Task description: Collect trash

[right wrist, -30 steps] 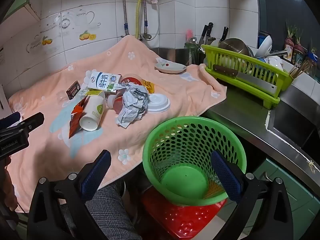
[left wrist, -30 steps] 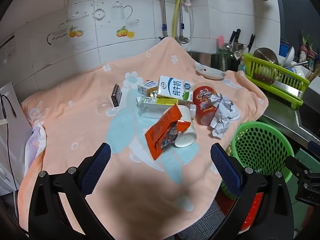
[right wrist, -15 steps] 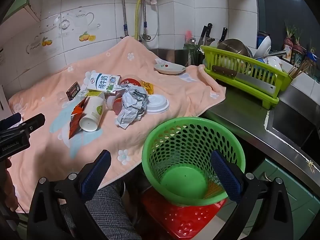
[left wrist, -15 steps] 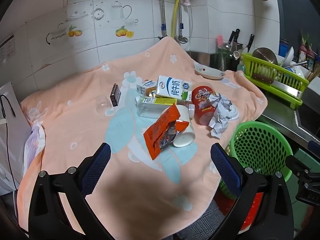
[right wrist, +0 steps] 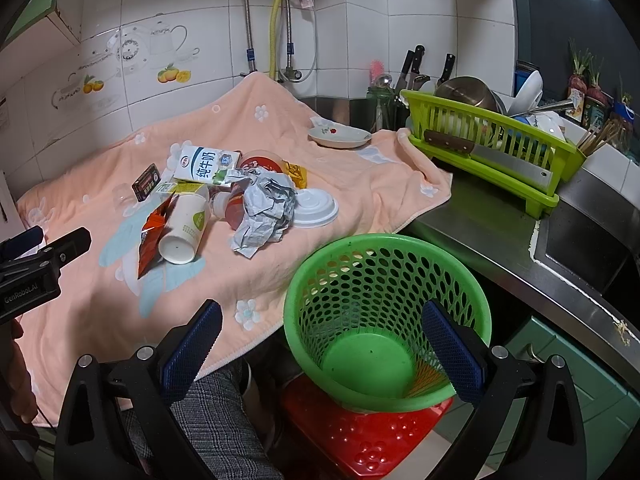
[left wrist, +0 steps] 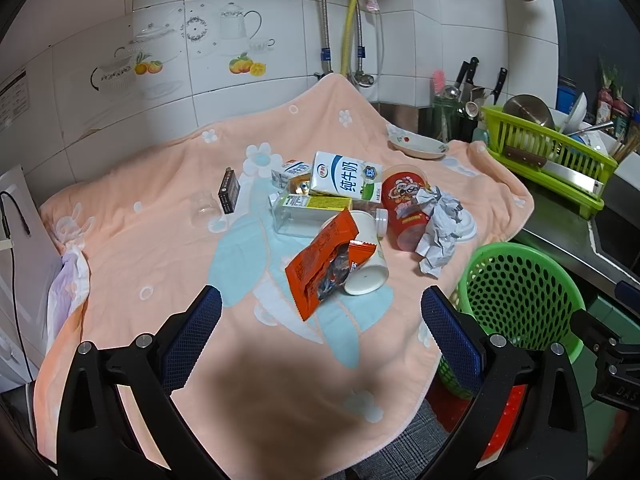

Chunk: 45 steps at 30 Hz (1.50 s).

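Observation:
A heap of trash lies on the peach blanket (left wrist: pixel 132 248): an orange snack wrapper (left wrist: pixel 320 260), a white paper cup (left wrist: pixel 366 256) on its side, a milk carton (left wrist: pixel 346 178), a red cup (left wrist: pixel 402 208), crumpled grey paper (left wrist: pixel 438 224) and a clear bottle (left wrist: pixel 308 210). A green mesh basket (right wrist: pixel 384 308) stands empty on a red stool (right wrist: pixel 360 432) by the blanket's right edge. My left gripper (left wrist: pixel 320 340) hovers open, short of the wrapper. My right gripper (right wrist: pixel 320 344) hangs open over the basket's near rim. The left gripper's body (right wrist: pixel 36 268) shows in the right wrist view.
A white lid (right wrist: pixel 314 208), a small dark box (left wrist: pixel 229 191) and a clear glass (left wrist: pixel 202 210) also lie on the blanket. A saucer (left wrist: pixel 416 145), a green dish rack (right wrist: pixel 492 148) with a cleaver, a knife holder and a sink sit to the right. A person's checked trousers (right wrist: pixel 216 420) are below.
Both grippers have drifted slightly forward over the scene. Both stay open, and none of the trash has moved.

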Tool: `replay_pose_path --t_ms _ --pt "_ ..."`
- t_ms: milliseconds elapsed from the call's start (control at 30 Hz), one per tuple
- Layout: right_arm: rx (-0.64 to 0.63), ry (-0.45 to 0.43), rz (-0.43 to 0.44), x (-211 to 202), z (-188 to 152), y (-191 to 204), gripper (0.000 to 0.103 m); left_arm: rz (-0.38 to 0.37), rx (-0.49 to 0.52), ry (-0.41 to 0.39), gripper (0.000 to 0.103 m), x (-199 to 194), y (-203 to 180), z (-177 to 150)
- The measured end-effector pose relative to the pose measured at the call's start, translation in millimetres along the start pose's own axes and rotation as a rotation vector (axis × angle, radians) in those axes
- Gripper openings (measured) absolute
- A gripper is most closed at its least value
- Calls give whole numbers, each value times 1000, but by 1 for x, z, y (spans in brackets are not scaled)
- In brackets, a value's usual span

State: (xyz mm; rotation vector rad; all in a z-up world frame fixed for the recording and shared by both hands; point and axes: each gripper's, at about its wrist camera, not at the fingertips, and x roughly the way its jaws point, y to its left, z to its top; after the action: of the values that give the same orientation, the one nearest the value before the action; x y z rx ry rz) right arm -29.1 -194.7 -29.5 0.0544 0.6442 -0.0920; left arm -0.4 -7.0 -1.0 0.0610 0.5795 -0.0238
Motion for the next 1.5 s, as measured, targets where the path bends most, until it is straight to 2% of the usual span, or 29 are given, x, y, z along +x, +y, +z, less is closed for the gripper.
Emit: replay_pose_path --t_ms 1500 --pt "-11 11 6 7 2 5 97 -11 11 5 98 7 -2 1"
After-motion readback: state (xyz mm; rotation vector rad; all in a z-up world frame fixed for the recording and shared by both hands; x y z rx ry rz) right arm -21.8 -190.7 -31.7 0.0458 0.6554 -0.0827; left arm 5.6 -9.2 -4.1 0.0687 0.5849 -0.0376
